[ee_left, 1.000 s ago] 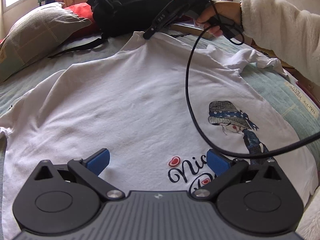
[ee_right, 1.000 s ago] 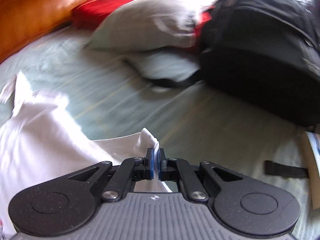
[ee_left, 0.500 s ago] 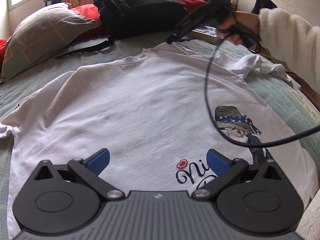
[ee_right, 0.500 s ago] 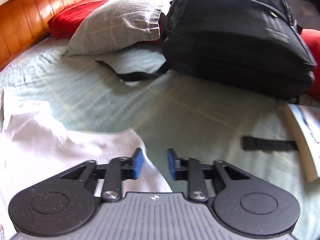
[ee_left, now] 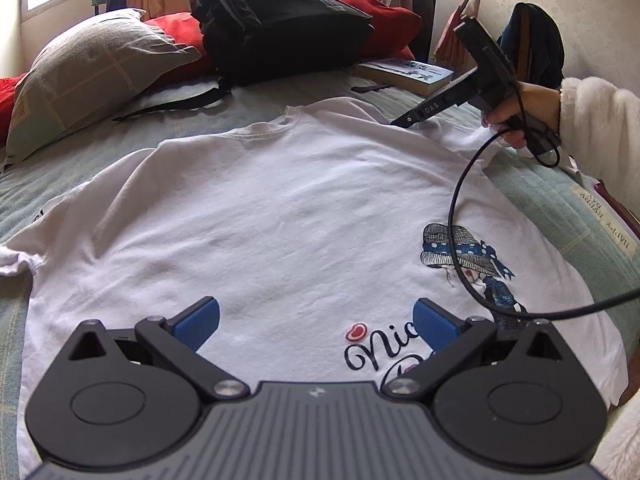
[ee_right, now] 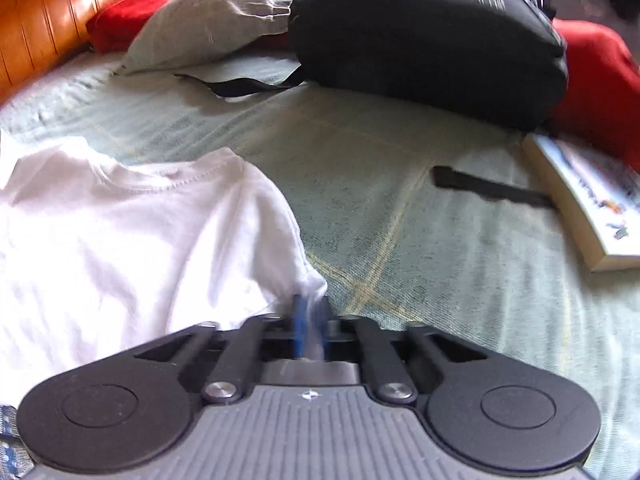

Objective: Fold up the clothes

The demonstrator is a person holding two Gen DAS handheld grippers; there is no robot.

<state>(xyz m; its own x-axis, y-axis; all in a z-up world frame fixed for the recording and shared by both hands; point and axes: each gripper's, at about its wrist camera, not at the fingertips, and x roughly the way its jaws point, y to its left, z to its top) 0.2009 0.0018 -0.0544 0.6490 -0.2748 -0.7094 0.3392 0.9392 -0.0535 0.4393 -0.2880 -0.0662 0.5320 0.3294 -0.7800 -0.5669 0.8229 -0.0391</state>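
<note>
Cloth sits pinched between the blue pads of the right gripper [ee_right: 310, 326], clamped on the shoulder edge of the shirt [ee_left: 280, 216] near its collar [ee_left: 276, 128]. The left gripper [ee_left: 316, 320] hovers over the hem with its jaws wide apart, holding nothing. The shirt lies spread flat on the bed [ee_right: 400, 208], print up, below the backpack [ee_left: 280, 20]. No fold shows yet; judging by this, every fold remains.
</note>
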